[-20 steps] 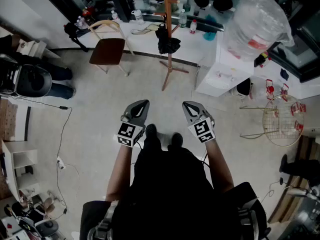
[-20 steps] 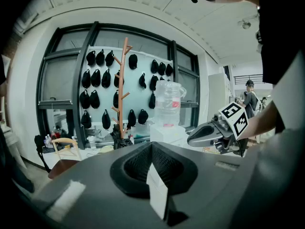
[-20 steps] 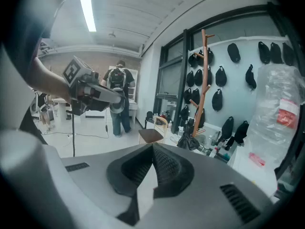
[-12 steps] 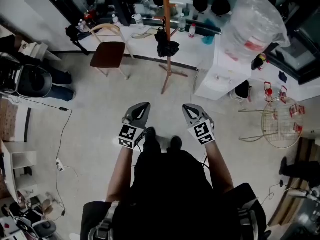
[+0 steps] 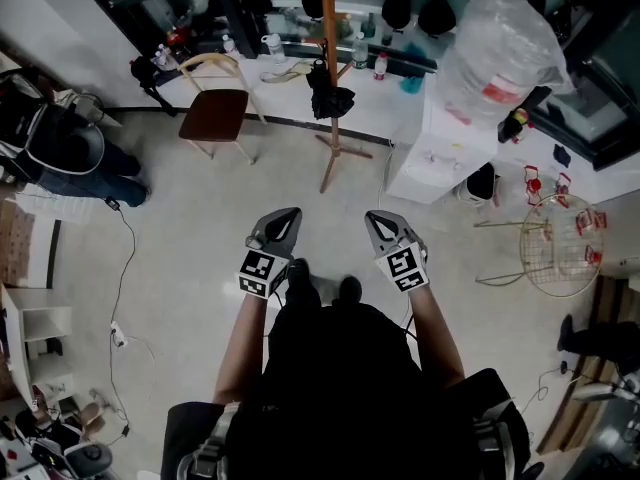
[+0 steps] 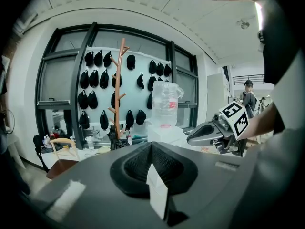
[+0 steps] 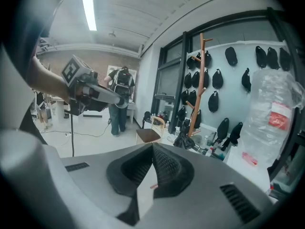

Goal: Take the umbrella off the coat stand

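Head view looks down on both tools held out level in front of the person's body, side by side and apart. The left tool (image 5: 290,212) has its jaws pressed together with nothing between them. The left gripper view confirms it: the two dark ribbed pads meet in a seam at the tip (image 6: 151,145). The right tool (image 5: 372,215) is likewise fully closed and empty, and its pads meet the same way in the right gripper view (image 7: 152,145). Each tool also shows in the other's camera, off to the side and holding nothing.

Below them is pale floor (image 5: 200,198). Well ahead of both tools stands the wooden coat stand (image 5: 327,28), its feet on the floor just in front of a long white bench (image 5: 285,80). The umbrella (image 5: 331,88) is black and folded, and hangs against the stand's pole, far from either tool. Both gripper views show it low on the pole (image 6: 116,140) (image 7: 184,140).

A chair (image 5: 215,108) with a brown seat is left of the stand, and a white cabinet (image 5: 440,148) is right of it with a large clear plastic-wrapped bundle (image 5: 505,48) on top. Dark caps (image 6: 95,80) hang in rows on the window wall behind. A wire basket (image 5: 565,243) sits at the far right. A person (image 5: 60,148) is at the left edge.
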### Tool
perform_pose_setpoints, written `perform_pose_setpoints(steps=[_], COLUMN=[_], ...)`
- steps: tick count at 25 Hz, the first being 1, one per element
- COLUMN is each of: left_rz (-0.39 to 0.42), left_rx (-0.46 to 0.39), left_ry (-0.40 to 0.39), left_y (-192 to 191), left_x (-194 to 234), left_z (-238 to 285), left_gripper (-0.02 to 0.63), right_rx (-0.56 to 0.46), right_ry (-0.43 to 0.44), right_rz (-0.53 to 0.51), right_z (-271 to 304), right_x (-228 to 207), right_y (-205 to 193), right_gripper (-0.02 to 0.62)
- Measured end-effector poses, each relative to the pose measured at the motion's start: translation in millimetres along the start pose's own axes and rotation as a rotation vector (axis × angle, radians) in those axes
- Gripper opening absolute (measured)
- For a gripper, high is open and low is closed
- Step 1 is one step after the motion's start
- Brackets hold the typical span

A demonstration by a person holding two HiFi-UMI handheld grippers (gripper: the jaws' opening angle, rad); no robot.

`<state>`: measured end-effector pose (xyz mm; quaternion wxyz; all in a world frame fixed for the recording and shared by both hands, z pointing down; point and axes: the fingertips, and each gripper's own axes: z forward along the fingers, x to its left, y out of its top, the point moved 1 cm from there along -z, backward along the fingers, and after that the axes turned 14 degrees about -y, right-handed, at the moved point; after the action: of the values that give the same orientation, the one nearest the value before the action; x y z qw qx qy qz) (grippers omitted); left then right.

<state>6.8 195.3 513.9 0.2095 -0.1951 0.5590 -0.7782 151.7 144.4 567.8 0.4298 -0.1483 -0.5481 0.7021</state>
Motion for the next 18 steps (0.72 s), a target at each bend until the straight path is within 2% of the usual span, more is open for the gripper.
perform_pose_setpoints(steps=[10, 18], left_rz=[0.021, 0.049], left_rx=[0.009, 0.024], left_ry=[-0.016, 0.007], left_y=[4.0, 4.9], left_x=[-2.5, -2.4], left_z=[6.3, 9.5], left_gripper=[0.0, 0.009], right_rx=[-0.019, -0.02], right_ry=[0.005, 0.017], right_rz=[0.004, 0.018], right_z=[1.1, 1.9], right_x=[-2.2, -3.3], right_y=[4.2, 0.3], right_gripper=[0.003, 0.034])
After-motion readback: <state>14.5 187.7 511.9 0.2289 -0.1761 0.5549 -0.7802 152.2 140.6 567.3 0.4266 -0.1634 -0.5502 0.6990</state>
